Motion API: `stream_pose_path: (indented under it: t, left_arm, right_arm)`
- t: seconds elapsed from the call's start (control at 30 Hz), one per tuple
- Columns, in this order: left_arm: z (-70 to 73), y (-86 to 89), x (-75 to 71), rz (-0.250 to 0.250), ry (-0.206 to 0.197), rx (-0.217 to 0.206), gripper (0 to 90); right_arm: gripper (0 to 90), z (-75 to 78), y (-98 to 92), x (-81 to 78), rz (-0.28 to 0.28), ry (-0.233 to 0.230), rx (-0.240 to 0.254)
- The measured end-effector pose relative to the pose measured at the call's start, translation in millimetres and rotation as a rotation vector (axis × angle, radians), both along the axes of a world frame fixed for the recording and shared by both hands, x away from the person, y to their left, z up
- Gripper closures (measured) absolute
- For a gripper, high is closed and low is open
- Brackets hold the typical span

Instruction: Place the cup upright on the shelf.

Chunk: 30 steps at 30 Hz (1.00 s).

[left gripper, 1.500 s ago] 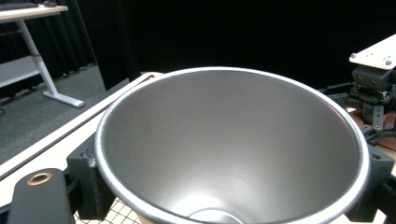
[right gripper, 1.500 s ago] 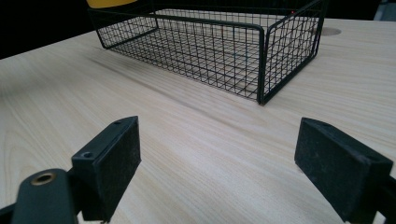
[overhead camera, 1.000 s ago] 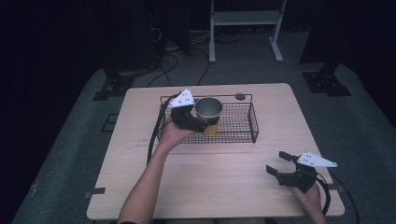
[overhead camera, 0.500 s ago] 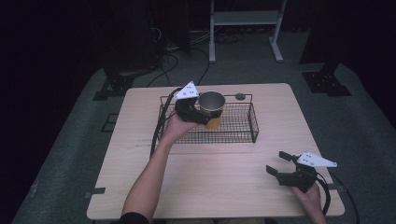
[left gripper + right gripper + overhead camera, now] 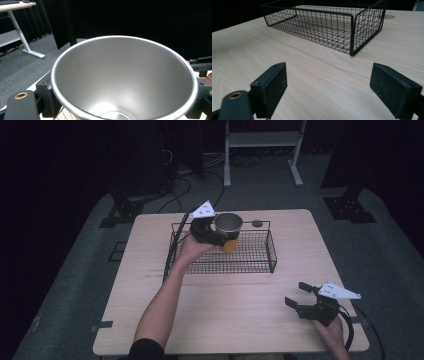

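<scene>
Lifting out of the wire basket (image 5: 260,265) looks underway: the cup (image 5: 229,231) is pinched by the left claw (image 5: 216,236) above it, probably clear of the mesh. It's best kept upright. The right claw (image 5: 303,301) is spread, parked on the worktop (image 5: 240,320).

You've got a pale wood-grain table (image 5: 235,300) filling the middle of the high view, its near edge along the bottom of the frame. On it, upper centre, sits a black wire basket (image 5: 250,262), long side running left to right, resting flat on the top. Just behind the basket, toward the top of the frame, there's a small dark round spot (image 5: 257,223) on the tabletop. The table stands on grey carpet (image 5: 75,285).
</scene>
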<state>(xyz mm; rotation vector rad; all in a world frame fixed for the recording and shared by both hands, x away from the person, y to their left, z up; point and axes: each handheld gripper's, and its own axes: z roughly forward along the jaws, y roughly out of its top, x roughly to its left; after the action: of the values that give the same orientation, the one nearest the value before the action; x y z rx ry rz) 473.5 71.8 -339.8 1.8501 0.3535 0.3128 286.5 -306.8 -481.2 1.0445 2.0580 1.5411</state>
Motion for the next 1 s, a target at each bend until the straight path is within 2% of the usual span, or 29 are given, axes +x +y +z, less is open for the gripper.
stream_pose_path:
  t: [0.1, 0.43, 0.5, 0.6, 0.7, 0.87, 0.93, 1.0]
  left_arm:
    - [-0.5, 0.4, 6.7, -0.006, 0.017, -0.004, 12.3]
    - [-8.9, -5.3, 20.7, -0.028, 0.031, -0.009, 12.3]
    - [-11.7, -6.1, 22.7, -0.025, 0.037, -0.004, 12.2]
    - [-16.9, -7.6, 25.2, 0.008, 0.044, 0.010, 12.2]
    - [-21.8, -10.2, 28.1, 0.007, 0.047, 0.019, 12.1]
    - [-31.3, -14.6, 32.6, -0.011, 0.066, 0.027, 12.2]
    - [-35.9, -14.8, 35.1, -0.029, 0.084, 0.013, 12.2]
    - [-39.5, -15.0, 37.4, -0.034, 0.083, 0.009, 12.2]
  right_arm:
    - [13.4, 0.0, 0.1, 0.0, 0.000, 0.000, -0.001]
    - [13.4, 0.0, -0.1, 0.1, 0.001, 0.002, 0.003]
    - [13.4, 0.0, -0.1, 0.1, 0.002, 0.000, 0.001]
    - [13.4, 0.0, -0.2, 0.1, 0.002, 0.001, 0.002]
    - [13.4, 0.0, 0.1, 0.0, 0.003, 0.000, -0.001]
    - [13.4, 0.0, 0.0, 0.1, 0.003, 0.001, 0.000]
    - [13.4, 0.0, 0.0, 0.0, 0.003, 0.001, 0.000]
    - [13.4, 0.0, -0.1, 0.1, 0.003, 0.001, 0.000]
